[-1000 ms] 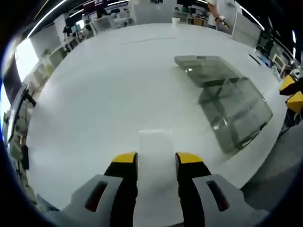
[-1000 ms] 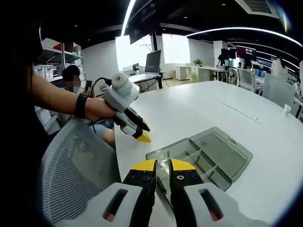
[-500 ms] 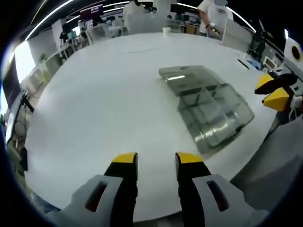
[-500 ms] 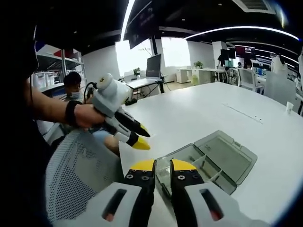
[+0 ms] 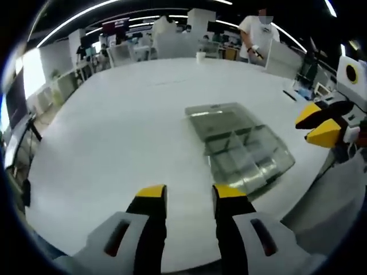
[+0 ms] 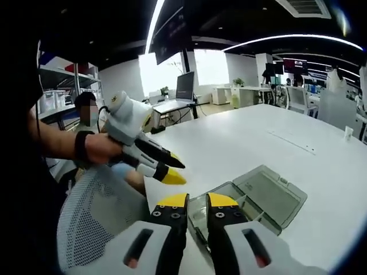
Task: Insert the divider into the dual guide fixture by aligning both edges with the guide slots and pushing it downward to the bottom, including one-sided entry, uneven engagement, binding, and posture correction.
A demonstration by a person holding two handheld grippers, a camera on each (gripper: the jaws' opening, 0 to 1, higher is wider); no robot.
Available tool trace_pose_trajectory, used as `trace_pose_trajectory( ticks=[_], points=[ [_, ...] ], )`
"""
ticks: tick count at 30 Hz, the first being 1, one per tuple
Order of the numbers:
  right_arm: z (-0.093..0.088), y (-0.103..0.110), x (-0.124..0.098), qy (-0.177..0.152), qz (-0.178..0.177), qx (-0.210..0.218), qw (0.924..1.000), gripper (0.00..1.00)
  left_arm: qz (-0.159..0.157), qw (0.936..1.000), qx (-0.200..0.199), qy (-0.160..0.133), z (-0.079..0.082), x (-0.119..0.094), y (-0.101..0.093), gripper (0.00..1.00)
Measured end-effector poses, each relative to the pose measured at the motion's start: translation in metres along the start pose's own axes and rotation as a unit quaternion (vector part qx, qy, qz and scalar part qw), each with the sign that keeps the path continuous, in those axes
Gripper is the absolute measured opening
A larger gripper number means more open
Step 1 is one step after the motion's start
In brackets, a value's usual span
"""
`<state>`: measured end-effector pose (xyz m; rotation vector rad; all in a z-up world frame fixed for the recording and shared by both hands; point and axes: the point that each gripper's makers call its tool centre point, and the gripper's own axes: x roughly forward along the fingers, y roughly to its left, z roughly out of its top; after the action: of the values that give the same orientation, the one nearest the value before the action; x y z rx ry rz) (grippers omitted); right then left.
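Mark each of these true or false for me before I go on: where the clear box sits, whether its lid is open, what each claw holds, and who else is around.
1. The clear compartment box lies on the white table with its lid open flat. True.
2. The left claw grips a divider. False: its jaws stand apart with nothing between them.
3. The right claw hangs near the box's near edge with its jaws nearly together. True; nothing shows between them.
4. The box stands on a chair. False: the mesh chair is beside the table, and the box is on the table.
5. A person in a white shirt stands beyond the far side of the table. True.
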<state>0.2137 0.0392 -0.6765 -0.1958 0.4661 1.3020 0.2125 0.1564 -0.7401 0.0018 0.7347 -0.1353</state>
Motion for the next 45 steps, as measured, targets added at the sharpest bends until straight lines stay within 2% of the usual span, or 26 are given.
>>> trace_pose_trajectory(
  ticks=[11, 15, 19, 26, 35, 36, 37, 40, 45],
  points=[
    [0.007, 0.01, -0.009, -0.007, 0.003, -0.009, 0.9999, 0.07, 0.006, 0.9994, 0.011, -0.032, 0.009, -0.018, -0.012, 0.3],
    [0.009, 0.009, -0.014, -0.016, -0.004, -0.013, 0.9998, 0.07, 0.0, 0.9989, 0.022, -0.042, 0.013, -0.028, -0.024, 0.3],
    [0.007, 0.011, -0.016, -0.029, -0.006, 0.011, 0.9995, 0.07, -0.007, 0.9979, 0.04, -0.05, 0.018, -0.037, -0.033, 0.3],
    [0.005, 0.023, -0.014, -0.026, 0.014, 0.025, 0.9993, 0.07, -0.013, 0.9962, 0.059, -0.062, 0.019, -0.049, -0.044, 0.3],
    [0.006, 0.025, -0.008, -0.021, 0.016, 0.022, 0.9994, 0.06, -0.027, 0.9964, 0.036, -0.072, 0.02, -0.049, -0.048, 0.3],
    [0.005, 0.026, -0.007, -0.018, 0.017, 0.02, 0.9995, 0.06, -0.03, 0.9963, 0.028, -0.075, 0.022, -0.049, -0.048, 0.3],
    [0.005, 0.027, -0.006, -0.017, 0.017, 0.018, 0.9995, 0.06, -0.039, 0.9955, 0.0, -0.086, 0.025, -0.049, -0.05, 0.3],
    [0.005, 0.027, -0.006, -0.018, 0.018, 0.018, 0.9995, 0.06, -0.038, 0.9951, -0.009, -0.09, 0.027, -0.048, -0.048, 0.3],
    [0.002, 0.023, -0.007, -0.02, 0.01, 0.02, 0.9995, 0.07, -0.045, 0.9919, -0.053, -0.107, 0.034, -0.046, -0.046, 0.3]
  ],
)
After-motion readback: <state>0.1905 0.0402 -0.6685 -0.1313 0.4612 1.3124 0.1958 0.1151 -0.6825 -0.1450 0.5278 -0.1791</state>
